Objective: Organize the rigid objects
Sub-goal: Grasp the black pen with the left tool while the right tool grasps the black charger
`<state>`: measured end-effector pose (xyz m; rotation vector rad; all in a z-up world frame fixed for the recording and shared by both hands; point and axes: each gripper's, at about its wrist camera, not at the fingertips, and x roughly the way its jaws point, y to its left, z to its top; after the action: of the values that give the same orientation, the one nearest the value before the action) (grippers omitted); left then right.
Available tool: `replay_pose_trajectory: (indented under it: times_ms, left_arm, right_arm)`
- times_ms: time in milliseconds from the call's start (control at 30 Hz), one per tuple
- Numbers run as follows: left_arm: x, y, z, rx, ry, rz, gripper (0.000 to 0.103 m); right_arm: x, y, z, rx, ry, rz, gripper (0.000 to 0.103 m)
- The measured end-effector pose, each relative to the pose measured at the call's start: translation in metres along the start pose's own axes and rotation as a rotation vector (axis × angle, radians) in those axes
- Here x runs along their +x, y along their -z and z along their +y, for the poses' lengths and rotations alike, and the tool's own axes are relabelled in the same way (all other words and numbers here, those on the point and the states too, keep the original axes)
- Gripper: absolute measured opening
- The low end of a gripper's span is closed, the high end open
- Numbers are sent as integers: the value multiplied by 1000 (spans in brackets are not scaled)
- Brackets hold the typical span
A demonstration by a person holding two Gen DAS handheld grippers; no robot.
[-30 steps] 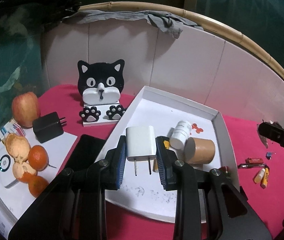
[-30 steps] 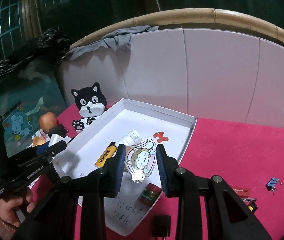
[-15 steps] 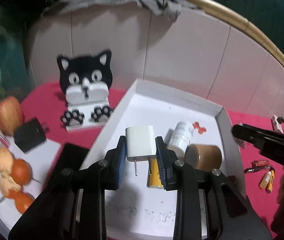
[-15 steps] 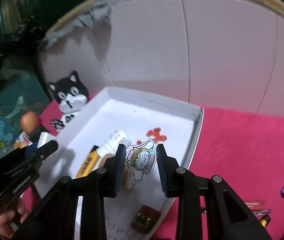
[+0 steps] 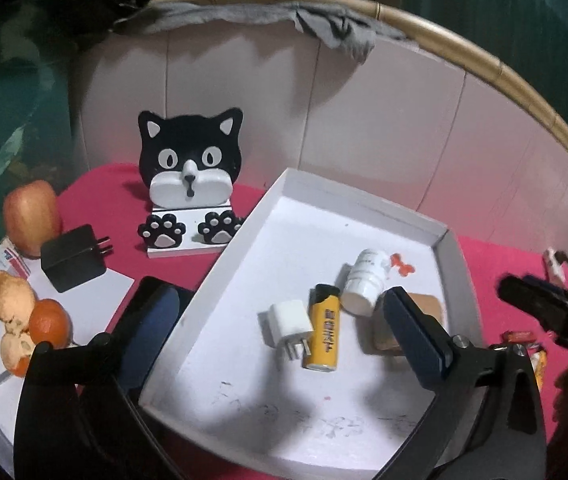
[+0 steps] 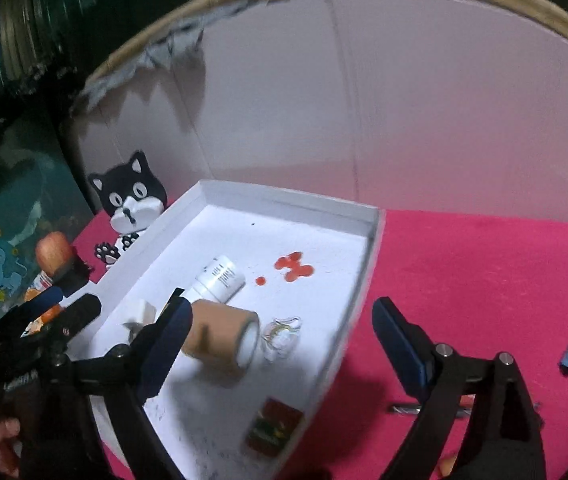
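The white charger (image 5: 290, 322), clamped a second ago, now lies in the white tray (image 5: 364, 216), touching the yellow lighter (image 5: 325, 330) at its 3 o'clock. The left gripper (image 5: 279, 328) is opening, empty. The right gripper (image 6: 279, 334), also opening, has dropped the cartoon sticker (image 6: 281, 336) beside the tan roll (image 6: 219, 336).
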<state>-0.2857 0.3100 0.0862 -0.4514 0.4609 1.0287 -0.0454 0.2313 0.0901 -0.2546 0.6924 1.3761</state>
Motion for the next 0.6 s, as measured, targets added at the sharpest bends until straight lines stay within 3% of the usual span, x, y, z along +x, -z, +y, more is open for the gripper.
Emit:
replay_pose_trajectory:
  times_ms: [200, 400, 600]
  left_arm:
    - [-24, 4, -11, -3, 71, -47, 103]
    - [-28, 7, -36, 65, 106, -29, 103]
    - [-32, 12, -52, 100, 155, 0, 103]
  right_arm:
    - [-49, 45, -19, -58, 11, 14, 94]
    - [-41, 91, -6, -224, 37, 132, 93]
    - [-11, 98, 5, -273, 5, 207, 63]
